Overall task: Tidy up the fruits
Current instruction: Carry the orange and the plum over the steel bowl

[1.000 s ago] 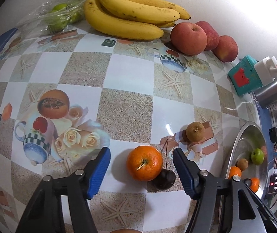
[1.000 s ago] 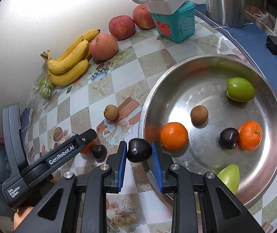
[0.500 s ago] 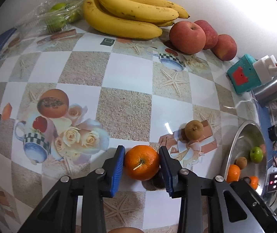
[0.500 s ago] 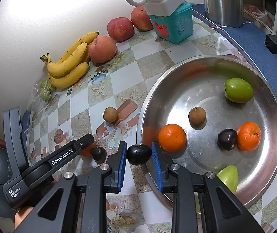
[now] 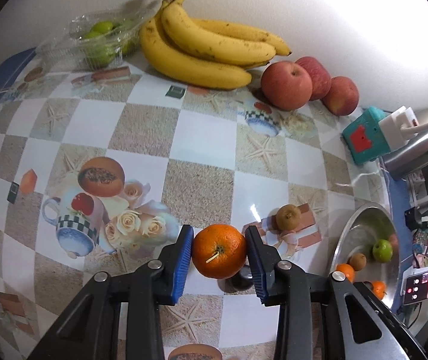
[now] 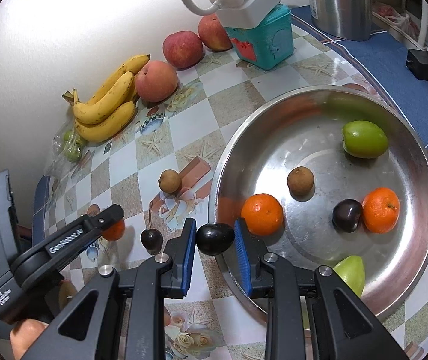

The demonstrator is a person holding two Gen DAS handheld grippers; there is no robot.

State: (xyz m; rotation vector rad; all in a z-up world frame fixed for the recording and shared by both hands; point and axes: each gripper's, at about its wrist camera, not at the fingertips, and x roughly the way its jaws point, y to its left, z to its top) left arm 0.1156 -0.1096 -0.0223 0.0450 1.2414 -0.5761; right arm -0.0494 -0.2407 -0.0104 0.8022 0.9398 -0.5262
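My left gripper (image 5: 219, 252) is shut on an orange tangerine (image 5: 219, 250), which hangs a little above the patterned tablecloth; its blue pads press both sides. A dark plum (image 5: 239, 280) lies on the cloth just under and behind it. In the right wrist view the left gripper (image 6: 110, 225) shows at the lower left with the tangerine (image 6: 115, 230). My right gripper (image 6: 215, 240) is shut on a dark plum (image 6: 215, 238), over the near left rim of the steel bowl (image 6: 417, 156). The bowl holds several fruits: tangerines, green fruits, a brown one, a plum.
A small brown fruit (image 5: 288, 216) and a dark plum (image 6: 151, 239) lie on the cloth between the grippers. Bananas (image 5: 202, 51), three apples (image 5: 286, 85) and bagged green fruit (image 5: 100, 45) line the wall. A teal box (image 5: 364, 139) with a power strip, a kettle (image 6: 343, 0) and a phone (image 5: 426, 282) stand nearby.
The left gripper's jaws closed on the tangerine and lifted it slightly off the cloth. The right gripper kept still with the plum in its grip.
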